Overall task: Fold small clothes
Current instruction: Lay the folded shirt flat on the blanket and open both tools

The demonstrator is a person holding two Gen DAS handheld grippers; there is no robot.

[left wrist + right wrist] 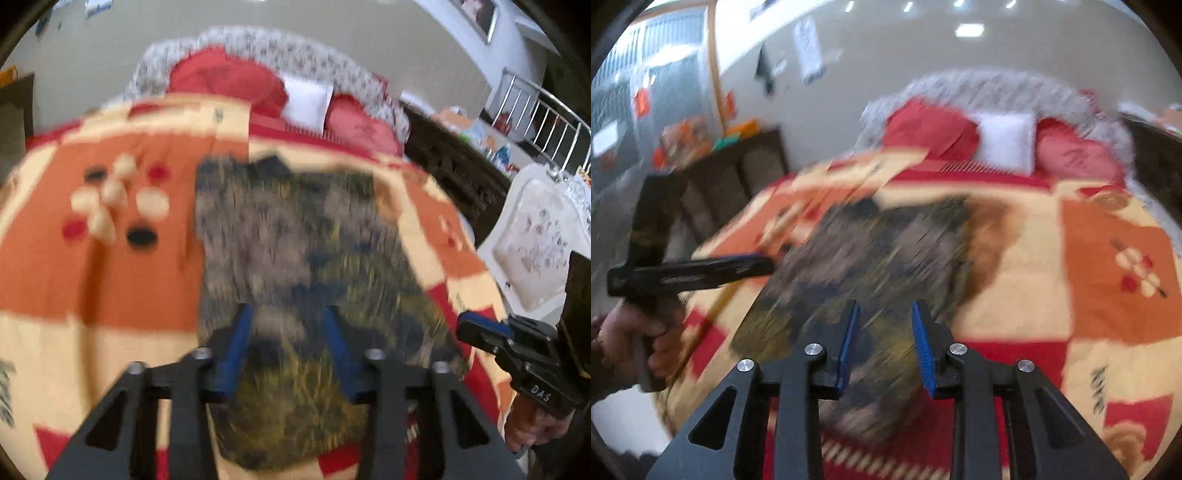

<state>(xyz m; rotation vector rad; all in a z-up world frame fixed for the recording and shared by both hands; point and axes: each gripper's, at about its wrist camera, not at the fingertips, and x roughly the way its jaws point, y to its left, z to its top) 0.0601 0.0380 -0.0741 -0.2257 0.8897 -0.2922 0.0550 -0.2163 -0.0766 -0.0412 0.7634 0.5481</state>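
Note:
A small dark mottled grey-and-olive garment [295, 258] lies flat on the orange, cream and red blanket [92, 277] of a bed; both views are motion-blurred. My left gripper [290, 314] is open above the garment's near part, its blue pads apart with nothing between them. My right gripper [884, 310] is open too, above the garment [871, 258] in the right wrist view. The right gripper also shows at the right edge of the left wrist view [476, 328]. The left gripper shows at the left of the right wrist view [753, 264].
Red pillows [225, 77] and a white pillow [306, 101] lean on a floral headboard at the bed's far end. A dark wooden cabinet [454, 166] and a white chair [535, 236] stand right of the bed. A dark bedside unit [731, 177] stands to the left.

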